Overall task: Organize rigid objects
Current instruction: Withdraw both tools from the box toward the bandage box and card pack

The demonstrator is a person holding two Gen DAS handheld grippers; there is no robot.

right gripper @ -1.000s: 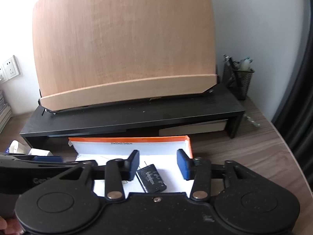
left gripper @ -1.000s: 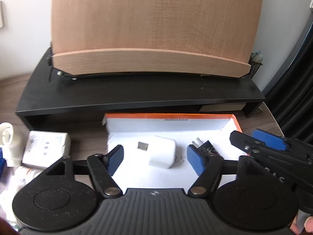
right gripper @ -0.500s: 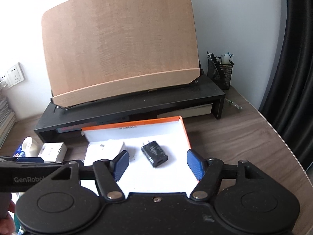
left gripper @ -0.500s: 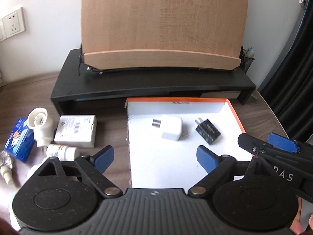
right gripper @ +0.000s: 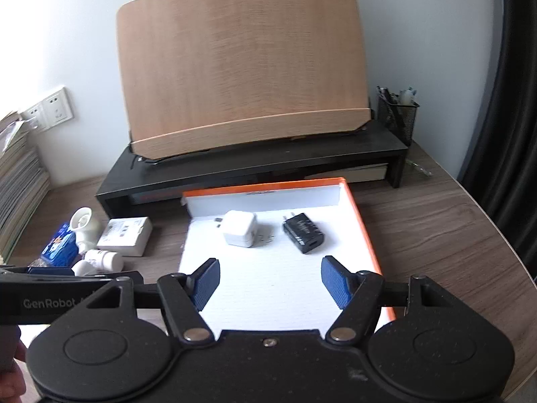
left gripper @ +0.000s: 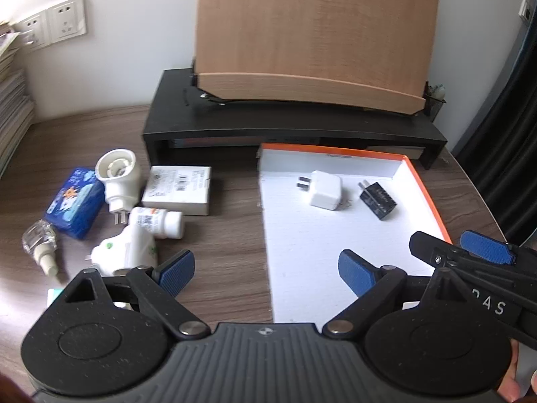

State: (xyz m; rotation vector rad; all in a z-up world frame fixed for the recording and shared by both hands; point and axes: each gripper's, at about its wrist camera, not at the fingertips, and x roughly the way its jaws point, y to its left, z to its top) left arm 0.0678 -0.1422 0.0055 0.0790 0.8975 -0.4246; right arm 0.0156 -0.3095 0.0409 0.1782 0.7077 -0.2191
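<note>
Your left hand-held gripper (left gripper: 265,270) stands wide apart with nothing between its pads; its jaws have just been opening. Your right hand-held gripper (right gripper: 270,282) is likewise spread and empty, its jaws also just opened. Each hangs over the near end of the white tray with the orange rim (right gripper: 364,231).

Ahead of both, toward the tray's far wall, lie the white charger (right gripper: 240,228) and the black charger (right gripper: 303,231), side by side and apart, each flat on the tray floor. Neither is touched by a pad.

To the left of your left hand-held gripper, on the desk (left gripper: 231,235), the unsorted items remain: nearest, a white plug-in device (left gripper: 126,252); a white pill bottle (left gripper: 157,221) on its side; a clear small bottle (left gripper: 38,245); then a blue packet (left gripper: 75,206), a white socket-shaped diffuser (left gripper: 117,174) and a flat white box (left gripper: 178,189).

Judgement: two pieces appear placed and released; the step in hand is the return for the next item. The next move calls for swinging your left hand-held gripper leftward to the cluster. The pieces there lie close together, some touching, so single out one at the edge and align the pads across its narrow side before closing.
</note>
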